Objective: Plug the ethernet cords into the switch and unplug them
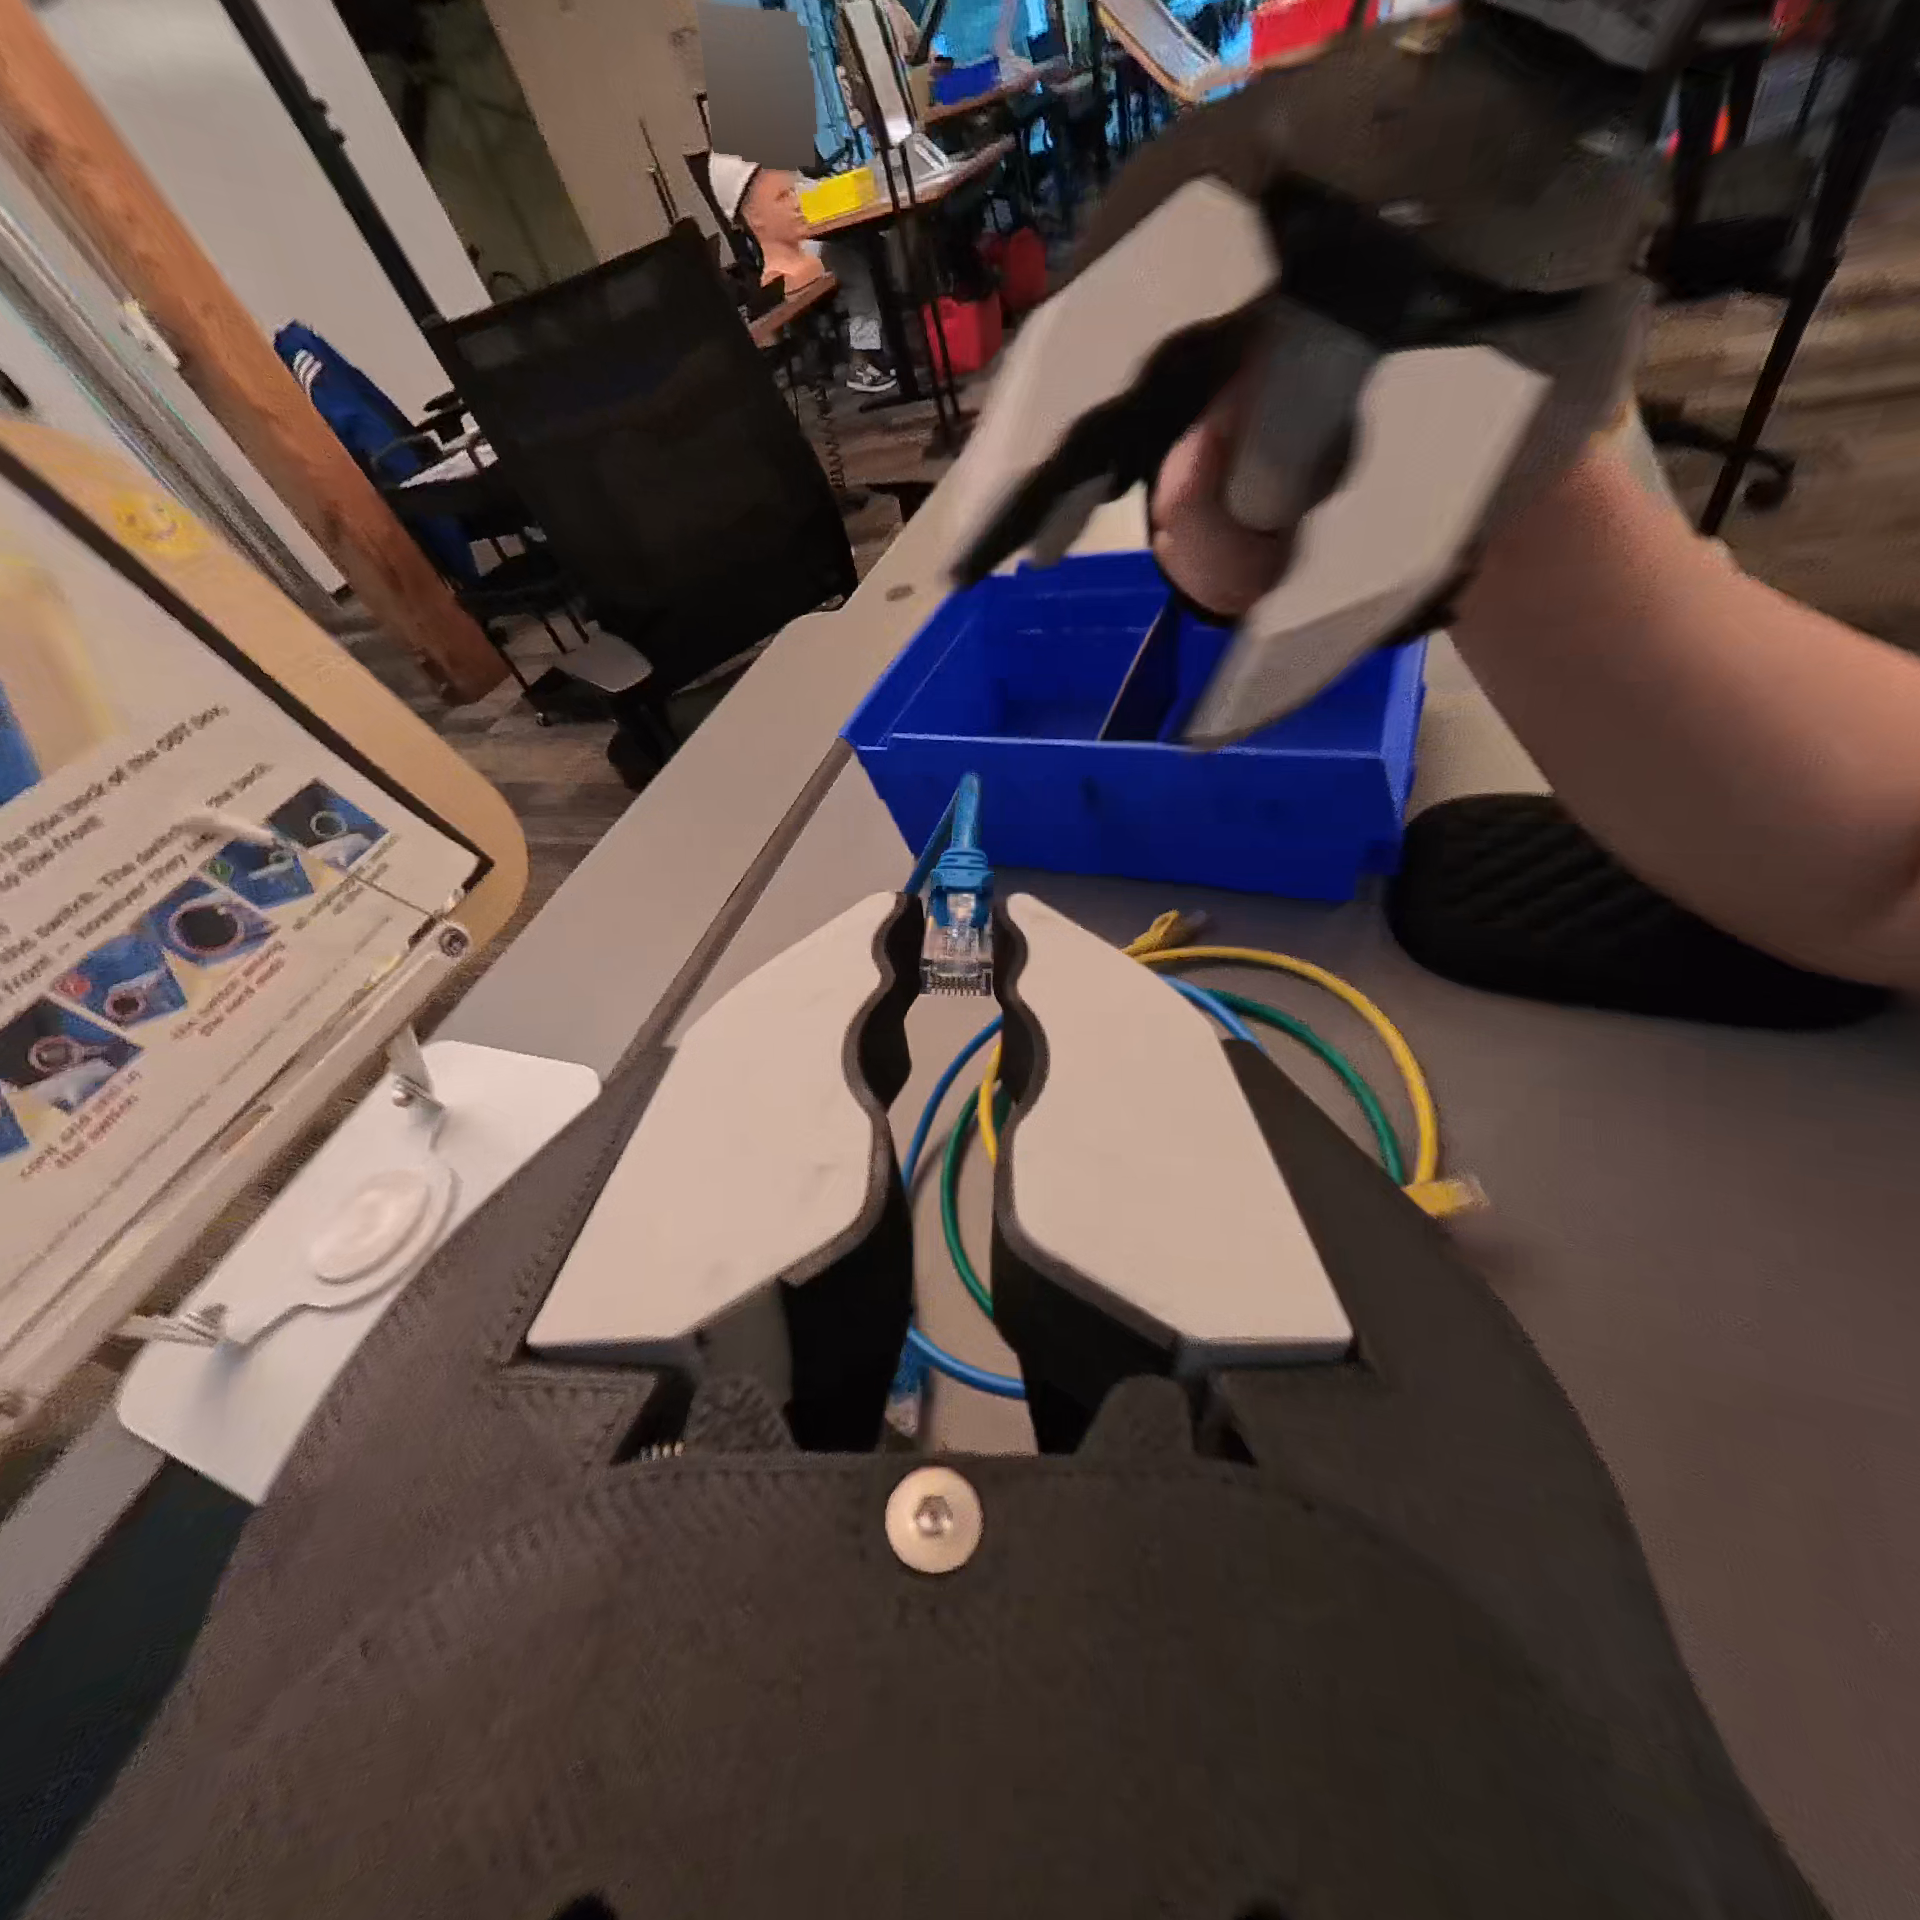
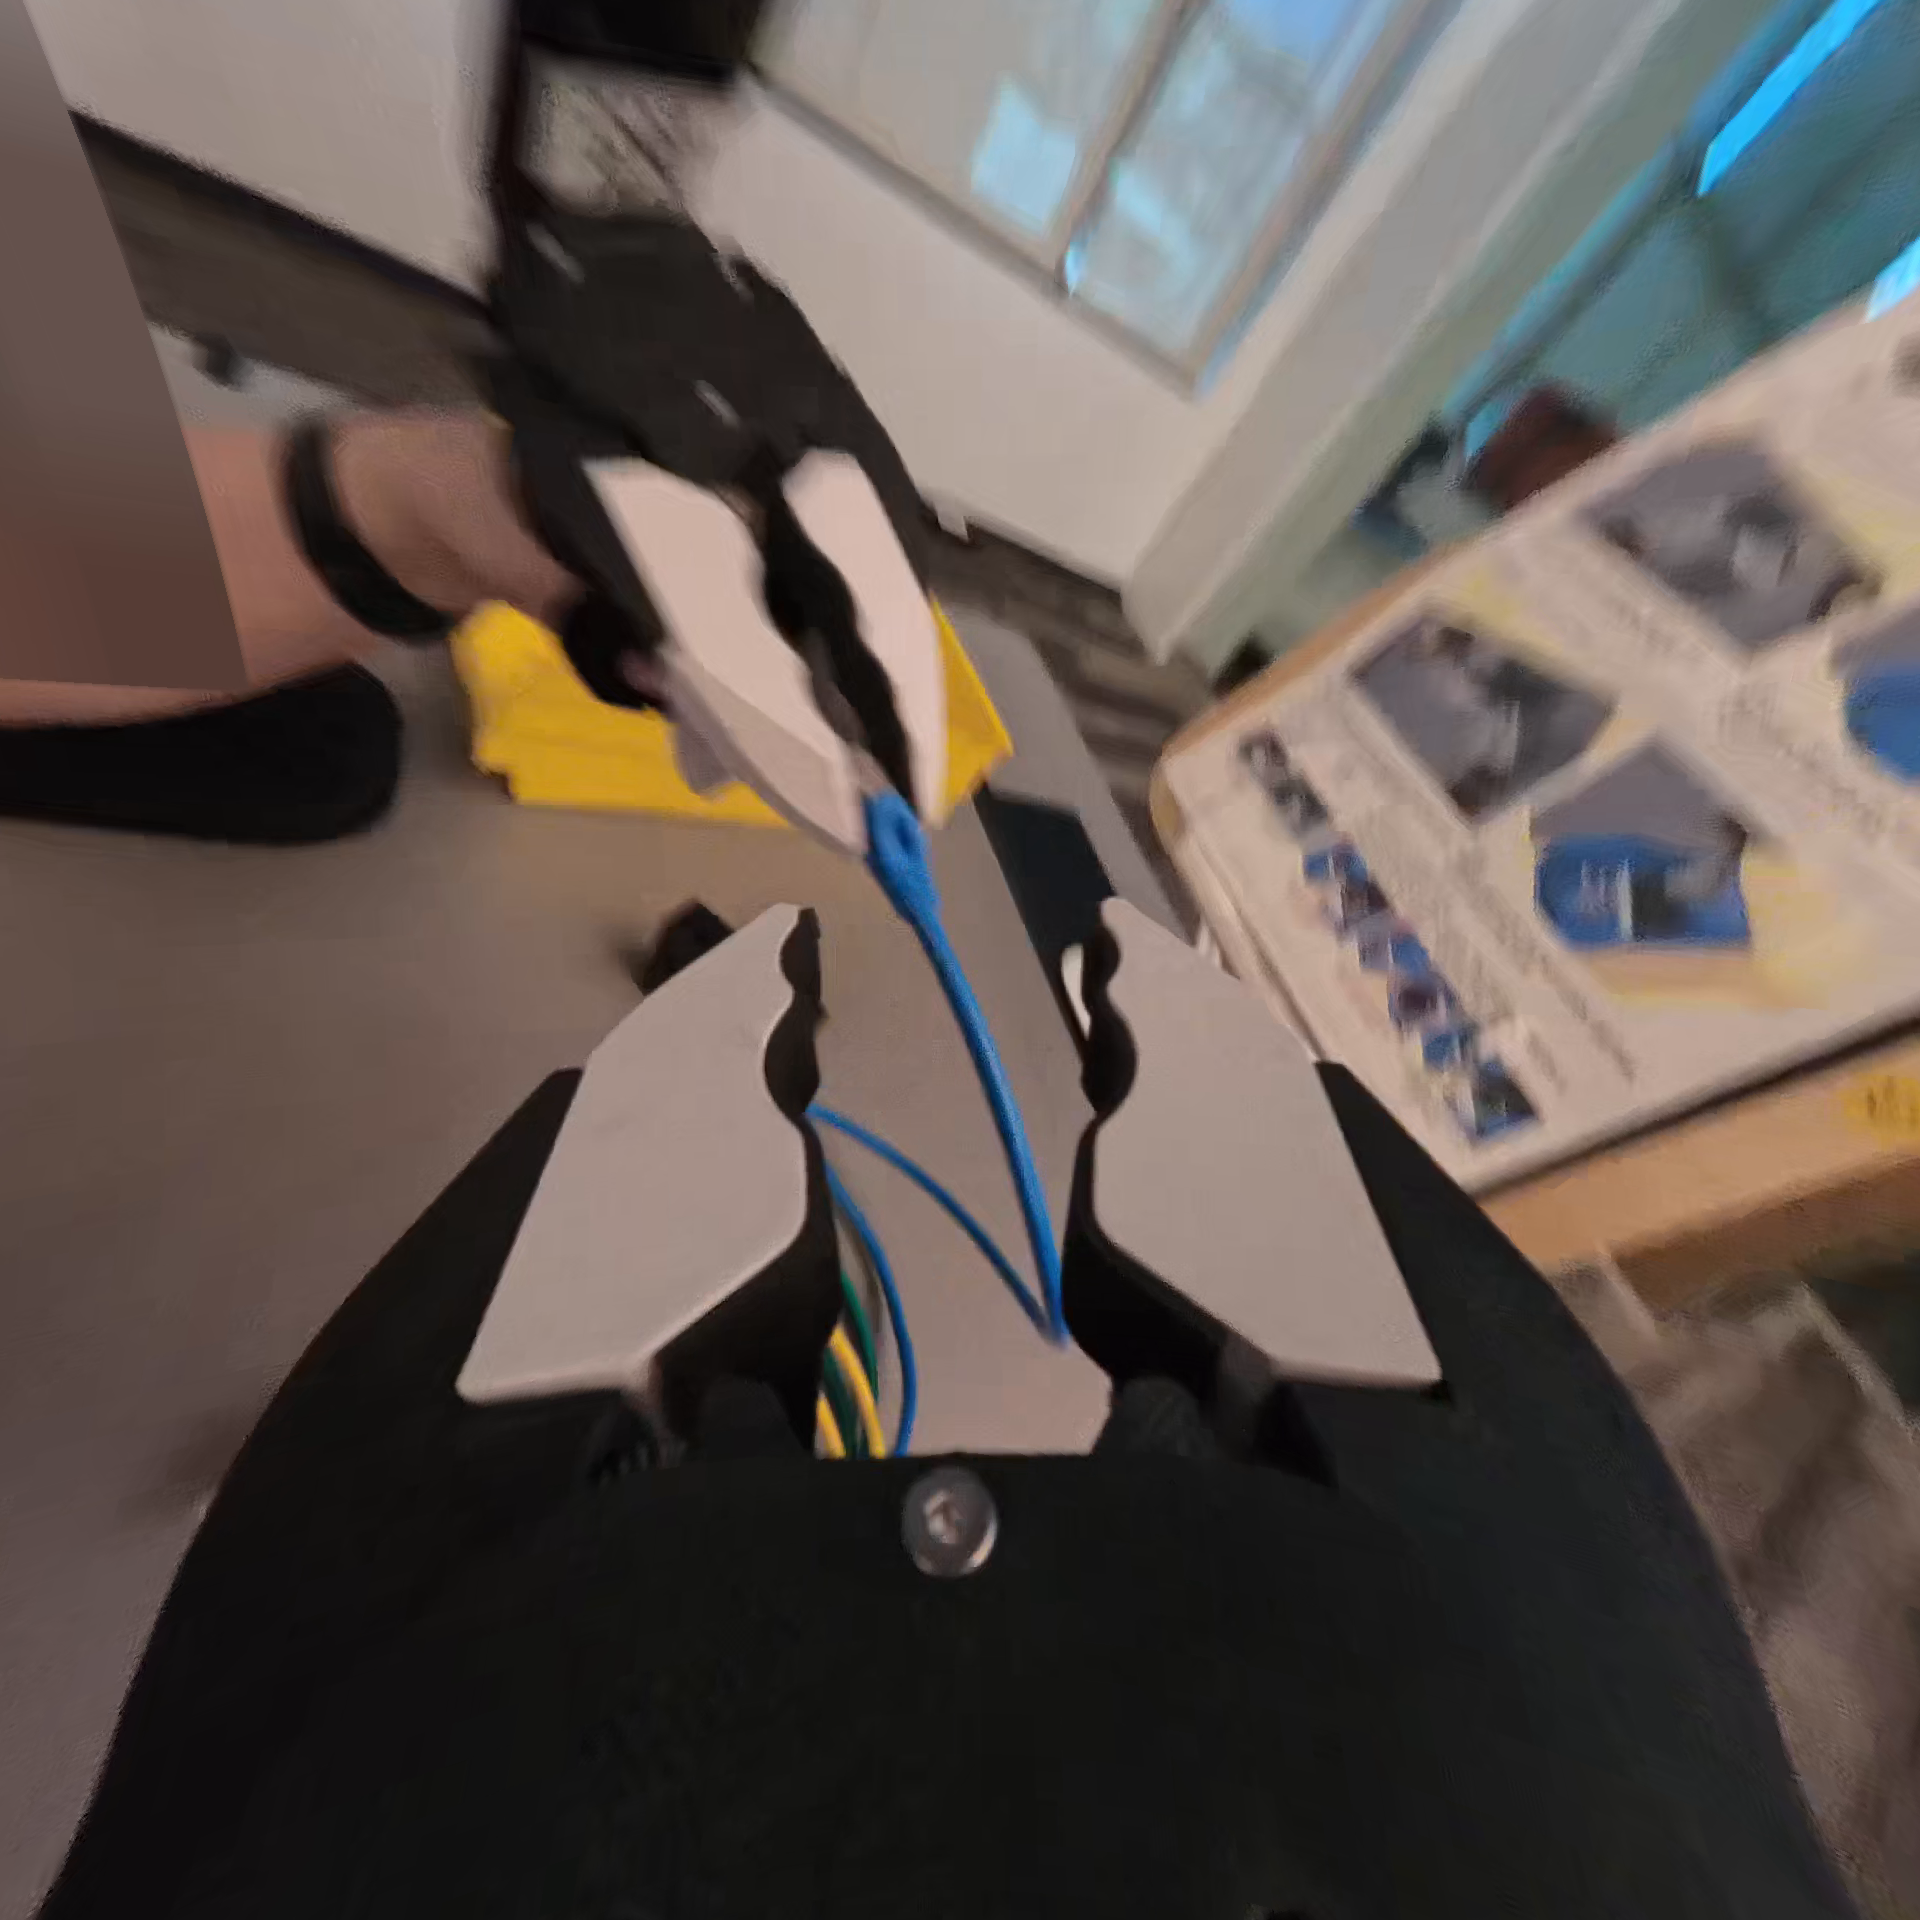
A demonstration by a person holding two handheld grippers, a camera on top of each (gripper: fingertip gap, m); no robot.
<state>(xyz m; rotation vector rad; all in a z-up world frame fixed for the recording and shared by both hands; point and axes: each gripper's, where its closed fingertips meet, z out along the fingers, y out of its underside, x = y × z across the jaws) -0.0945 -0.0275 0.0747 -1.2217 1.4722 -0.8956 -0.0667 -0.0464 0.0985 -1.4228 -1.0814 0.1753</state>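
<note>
My left gripper (image 1: 954,920) is shut on the clear plug of the blue ethernet cord (image 1: 956,945) and holds it above the grey table (image 1: 1558,1351). The blue cord hangs down to a loose coil with a green cord (image 1: 951,1174) and a yellow cord (image 1: 1392,1029). My right gripper (image 2: 956,935) is open and empty. It shows in the left wrist view (image 1: 1091,644), raised over a blue bin. In the right wrist view the left gripper (image 2: 888,821) pinches the blue plug, with the cord (image 2: 987,1060) trailing between my open right fingers. No switch is in view.
A blue divided bin (image 1: 1143,821) stands behind the cords. A yellow bin (image 2: 561,727) sits behind the left gripper. A printed instruction sheet on a stand (image 1: 208,883) is at the table's left edge. A black pad (image 1: 1558,914) lies under the person's right forearm.
</note>
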